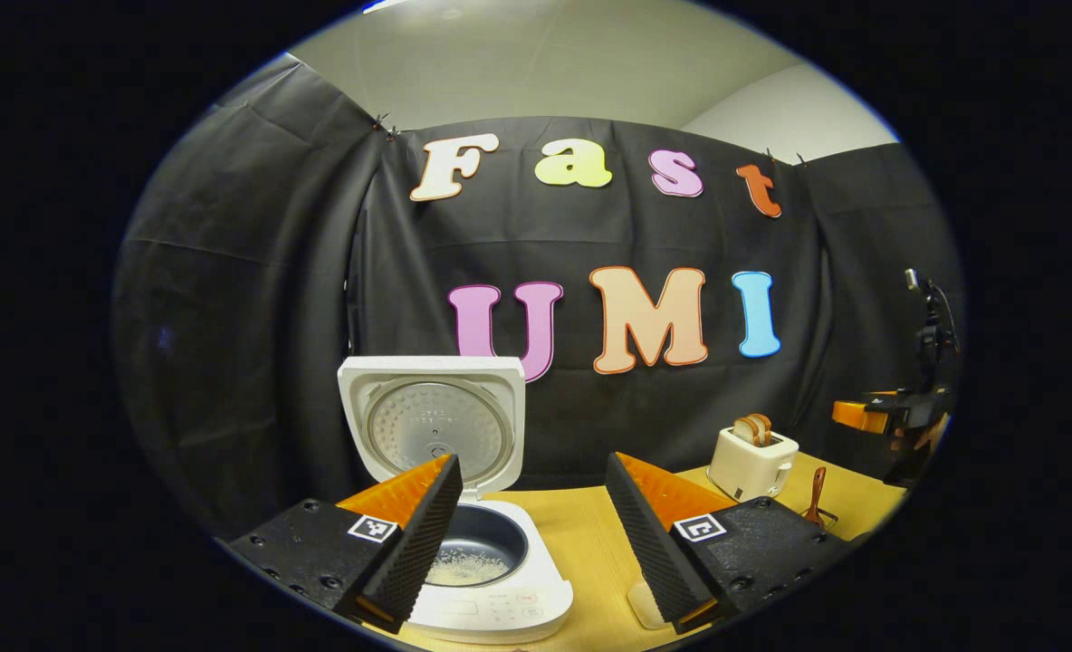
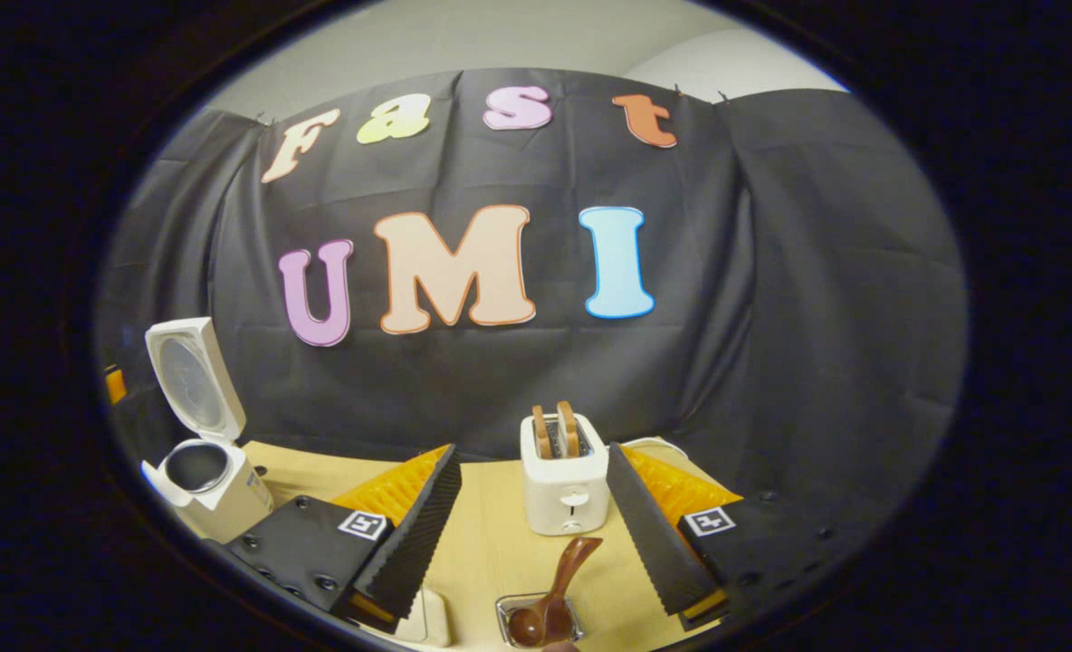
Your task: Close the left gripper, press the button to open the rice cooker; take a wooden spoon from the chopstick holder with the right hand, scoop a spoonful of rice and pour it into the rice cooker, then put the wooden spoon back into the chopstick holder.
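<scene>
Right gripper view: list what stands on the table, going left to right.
Rice cooker with its lid up → wooden spoon standing in the chopstick holder → toaster behind it, almost level with the spoon. The right gripper hangs open in front.

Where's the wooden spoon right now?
In the right gripper view, the wooden spoon stands in a small holder on the table, just in front of the toaster.

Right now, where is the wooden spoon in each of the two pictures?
Left gripper view: the wooden spoon stands far right on the table, just right of the toaster.
Right gripper view: the wooden spoon is bottom centre, between the fingers, leaning in its holder.
Shared landmark: the toaster, close behind the spoon.
</scene>
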Demonstrator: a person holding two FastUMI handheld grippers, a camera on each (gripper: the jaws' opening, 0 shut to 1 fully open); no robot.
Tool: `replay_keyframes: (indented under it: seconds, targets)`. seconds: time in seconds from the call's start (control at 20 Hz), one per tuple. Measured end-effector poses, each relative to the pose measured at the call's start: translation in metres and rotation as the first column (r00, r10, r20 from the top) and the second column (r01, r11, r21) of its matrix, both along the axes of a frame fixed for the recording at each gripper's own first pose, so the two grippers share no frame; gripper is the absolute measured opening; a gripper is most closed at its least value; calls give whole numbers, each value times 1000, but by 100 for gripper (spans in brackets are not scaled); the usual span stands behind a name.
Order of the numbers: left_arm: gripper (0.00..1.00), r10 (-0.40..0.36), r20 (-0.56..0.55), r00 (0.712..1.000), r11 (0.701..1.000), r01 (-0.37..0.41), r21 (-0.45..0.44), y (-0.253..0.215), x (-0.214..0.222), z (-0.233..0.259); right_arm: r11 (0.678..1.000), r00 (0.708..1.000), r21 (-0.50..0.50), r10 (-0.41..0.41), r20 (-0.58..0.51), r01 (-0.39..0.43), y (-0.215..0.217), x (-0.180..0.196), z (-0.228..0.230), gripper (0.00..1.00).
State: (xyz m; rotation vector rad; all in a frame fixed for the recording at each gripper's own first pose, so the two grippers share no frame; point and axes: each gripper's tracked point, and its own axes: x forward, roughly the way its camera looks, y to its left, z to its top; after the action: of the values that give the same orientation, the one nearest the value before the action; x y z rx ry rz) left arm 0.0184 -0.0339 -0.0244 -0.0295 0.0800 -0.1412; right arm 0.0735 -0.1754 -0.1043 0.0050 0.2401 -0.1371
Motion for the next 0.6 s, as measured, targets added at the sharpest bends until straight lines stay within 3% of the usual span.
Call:
replay_keyframes:
  seconds: [0.3,0.6]
  targets:
    - [94,16,-20,1000,1000,-16,8,-5,-12,-1,1000,995,10,1,-103,0,-19,21,-49,100]
    - [94,49,-28,998,999,-48,26,-1,-19,-1,1000,970,22,-5,-245,11,-36,29,-115,100]
